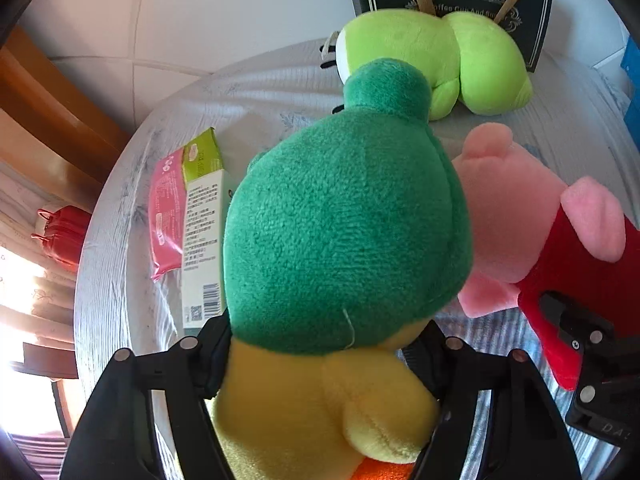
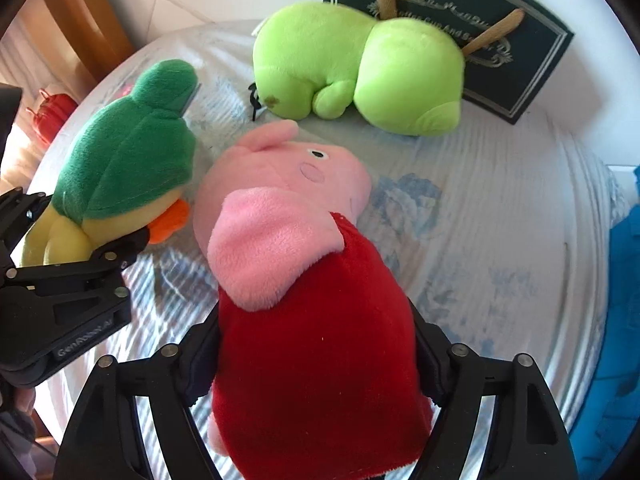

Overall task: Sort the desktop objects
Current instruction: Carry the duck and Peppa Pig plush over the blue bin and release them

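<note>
A plush toy with a dark green head and yellow body (image 1: pixel 344 216) fills the left wrist view. My left gripper (image 1: pixel 320 344) is shut on its yellow body, pads pressing both sides. A pink pig plush in a red dress (image 2: pixel 316 320) stands in the right wrist view, and my right gripper (image 2: pixel 316 348) is shut on the red dress. The two toys are side by side above the cloth-covered table (image 2: pixel 500 220), the pig to the right of the green one. A lime green plush (image 2: pixel 360 68) lies on its side at the back.
A dark gift bag (image 2: pixel 500 40) with tan handles leans behind the lime plush. A pink packet (image 1: pixel 166 208) and a green-and-white box (image 1: pixel 202 232) lie at the table's left. A red case (image 1: pixel 60 232) sits on the floor. Something blue (image 2: pixel 624 320) is at the right edge.
</note>
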A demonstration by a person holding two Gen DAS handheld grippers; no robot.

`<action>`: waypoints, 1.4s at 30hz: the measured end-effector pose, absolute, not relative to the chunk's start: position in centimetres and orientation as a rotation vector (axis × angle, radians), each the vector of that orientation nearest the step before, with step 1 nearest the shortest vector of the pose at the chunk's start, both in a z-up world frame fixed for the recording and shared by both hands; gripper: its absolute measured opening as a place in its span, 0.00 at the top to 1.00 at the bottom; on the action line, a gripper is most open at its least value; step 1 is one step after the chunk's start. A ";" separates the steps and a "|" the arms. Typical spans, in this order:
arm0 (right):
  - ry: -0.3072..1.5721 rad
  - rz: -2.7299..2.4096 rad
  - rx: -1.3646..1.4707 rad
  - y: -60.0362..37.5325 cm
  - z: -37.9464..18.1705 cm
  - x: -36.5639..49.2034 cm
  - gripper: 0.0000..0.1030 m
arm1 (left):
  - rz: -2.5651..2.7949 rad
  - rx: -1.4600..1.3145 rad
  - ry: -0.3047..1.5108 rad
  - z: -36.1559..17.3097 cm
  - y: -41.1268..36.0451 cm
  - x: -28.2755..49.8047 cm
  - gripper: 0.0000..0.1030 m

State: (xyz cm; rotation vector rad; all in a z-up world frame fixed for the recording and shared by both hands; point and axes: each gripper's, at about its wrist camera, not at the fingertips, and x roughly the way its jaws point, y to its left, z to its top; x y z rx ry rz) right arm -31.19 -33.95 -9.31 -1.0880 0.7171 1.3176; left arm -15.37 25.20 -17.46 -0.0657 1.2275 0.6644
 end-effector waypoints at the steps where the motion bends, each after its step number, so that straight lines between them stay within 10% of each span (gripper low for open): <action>1: 0.698 1.319 -1.082 -34.6 -8.7 -31.2 0.24 | 0.667 -0.073 1.204 -16.7 24.9 -15.9 0.33; 25: 0.248 1.378 -0.637 -54.2 12.6 -33.9 0.24 | 0.604 -0.075 0.715 0.9 10.6 -25.5 0.33; 42: 0.079 1.218 -0.427 -67.9 26.7 -20.9 0.23 | 0.412 -0.005 0.530 9.0 -8.1 -19.5 0.32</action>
